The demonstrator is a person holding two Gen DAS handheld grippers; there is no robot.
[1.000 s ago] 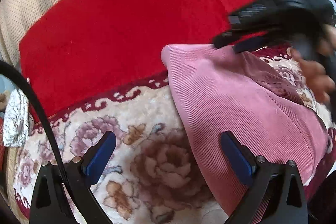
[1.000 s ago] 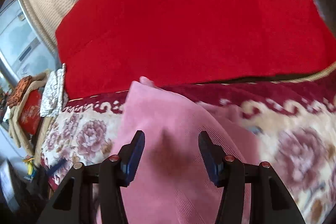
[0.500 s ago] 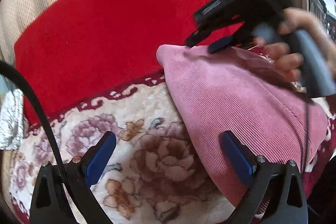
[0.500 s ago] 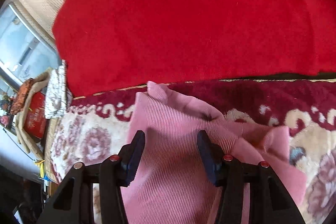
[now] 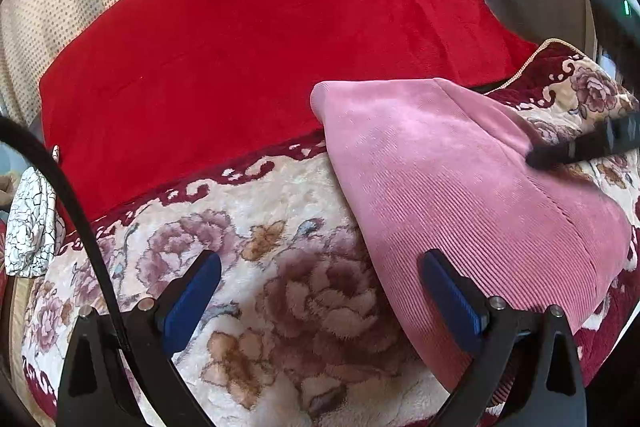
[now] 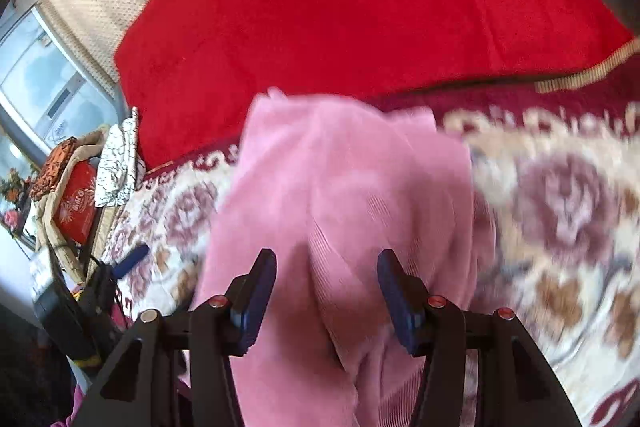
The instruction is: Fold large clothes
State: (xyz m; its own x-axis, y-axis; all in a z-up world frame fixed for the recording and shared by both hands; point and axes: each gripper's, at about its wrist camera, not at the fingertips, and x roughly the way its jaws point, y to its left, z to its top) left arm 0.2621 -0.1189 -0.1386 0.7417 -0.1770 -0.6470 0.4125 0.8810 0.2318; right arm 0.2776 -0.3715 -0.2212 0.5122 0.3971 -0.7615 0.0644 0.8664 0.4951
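The pink ribbed garment (image 5: pixel 460 187) lies folded on the floral blanket (image 5: pixel 248 267), its far corner at about twelve o'clock touching the red blanket (image 5: pixel 260 47). It looks soft and limp – a knit with some weight, likely to sag and drag on the plush pile rather than slide. The left gripper (image 5: pixel 320 291) hangs wide with nothing between its jaws, its right-hand finger over the garment's near edge. The right gripper (image 6: pixel 326 291) stands about half open above a raised crease, the pads not pressing (that view is smeared). Best holds, by my reading, are the layered edges and corners, pinched through all layers so none slips out. Open room lies at nine o'clock across the floral blanket – clutter sits past the bed's left edge, and the red blanket crowds the far side.
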